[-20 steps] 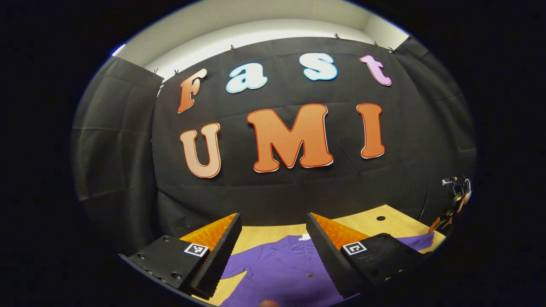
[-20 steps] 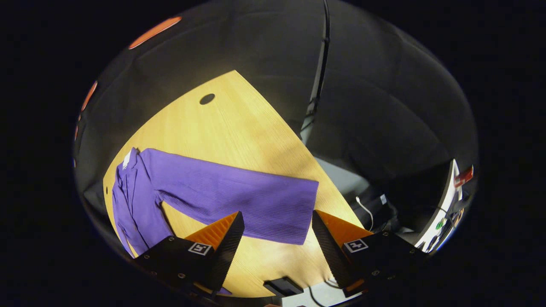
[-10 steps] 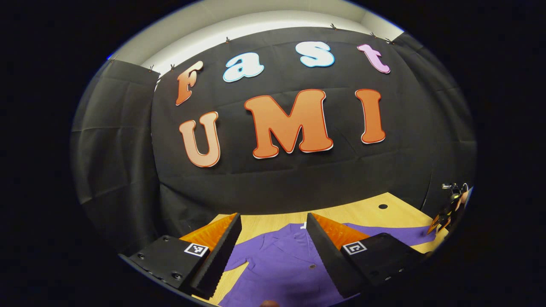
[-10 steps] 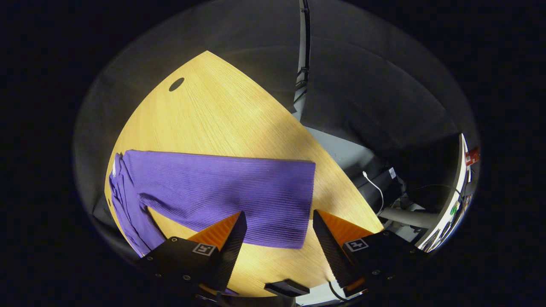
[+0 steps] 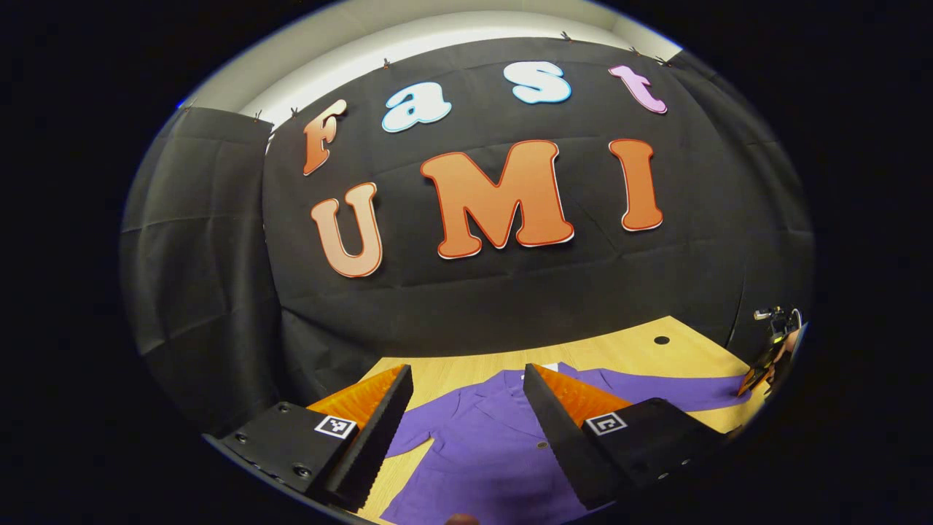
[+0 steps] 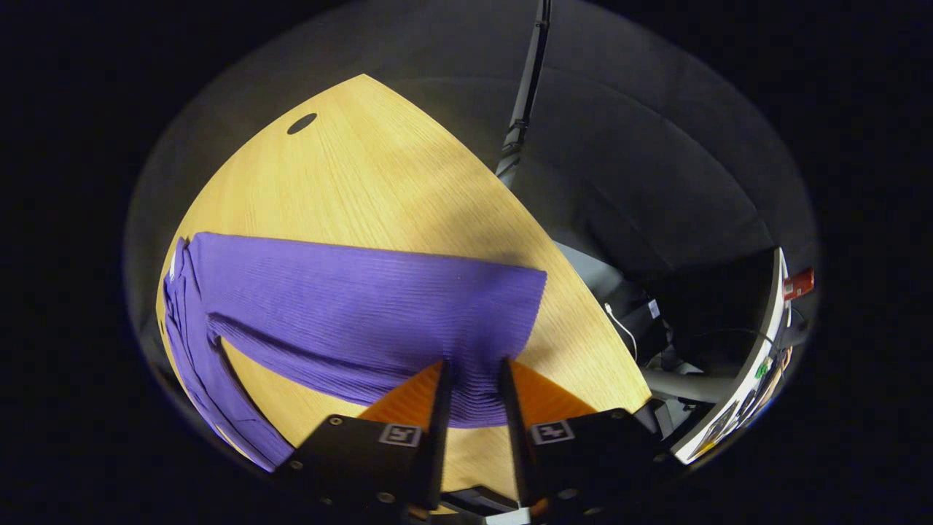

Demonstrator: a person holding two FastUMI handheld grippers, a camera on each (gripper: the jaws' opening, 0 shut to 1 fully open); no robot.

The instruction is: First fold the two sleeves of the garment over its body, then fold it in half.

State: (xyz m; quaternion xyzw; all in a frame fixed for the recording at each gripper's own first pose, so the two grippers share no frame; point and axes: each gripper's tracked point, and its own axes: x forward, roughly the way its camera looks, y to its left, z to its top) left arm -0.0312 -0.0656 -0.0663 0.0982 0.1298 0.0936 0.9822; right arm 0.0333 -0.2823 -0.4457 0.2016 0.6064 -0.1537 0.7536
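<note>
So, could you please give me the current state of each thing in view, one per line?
Purple garment: flat on the table, unfolded.
Right sleeve: stretched out flat, not yet folded, cuff between the right gripper's jaws.
Right gripper: jaws nearly closed on the cuff.
Left gripper: jaws open, above the garment, holding nothing.
Wooden table: bears the garment.

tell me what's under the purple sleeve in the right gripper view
The sleeve lies flat on the wooden table, with bare wood all round it. The right hand-held gripper has closed in on its cuff edge; anything beneath the cloth is covered.
</note>
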